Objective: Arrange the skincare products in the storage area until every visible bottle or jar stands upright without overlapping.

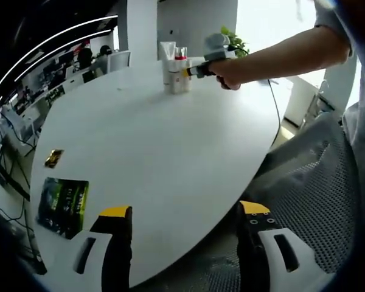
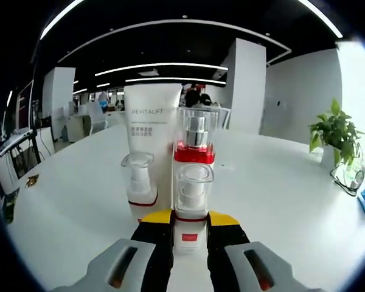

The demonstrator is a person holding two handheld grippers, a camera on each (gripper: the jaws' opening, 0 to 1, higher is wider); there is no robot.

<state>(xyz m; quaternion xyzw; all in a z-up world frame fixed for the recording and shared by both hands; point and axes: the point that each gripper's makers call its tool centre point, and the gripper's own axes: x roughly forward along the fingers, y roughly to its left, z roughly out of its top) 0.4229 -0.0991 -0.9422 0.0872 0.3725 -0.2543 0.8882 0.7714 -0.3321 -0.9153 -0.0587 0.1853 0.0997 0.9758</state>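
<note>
Clamped between the yellow-tipped jaws of the right gripper point(image 2: 189, 226) is a small clear-capped pump bottle with a white body and red label point(image 2: 193, 210), standing upright on the white round table point(image 2: 280, 201). Directly behind it, a taller clear-capped bottle with a red collar point(image 2: 194, 139) is seen, and whether the two touch cannot be told. Just beside them to the left stand a short clear-capped white bottle with a red band point(image 2: 140, 182) and a tall white squeeze tube point(image 2: 151, 131), all packed closely.

In the left gripper view the same cluster point(image 1: 175, 70) is seen at the far side of the table, with a hand point(image 1: 228, 73) holding the right gripper against it. The left gripper point(image 1: 185, 222) is held well apart from the products, near the table's front edge, its jaws wide apart and empty.

The main risk is judged to be the crowding: if the gripped bottle is pushed forward or twisted, the tall bottle behind could be toppled, and the neighbours with it. An abrupt release could also tip the narrow bottle. A green packet point(image 1: 64, 205) and a small gold sachet point(image 1: 53, 158) lie far from the group and pose no hazard.
</note>
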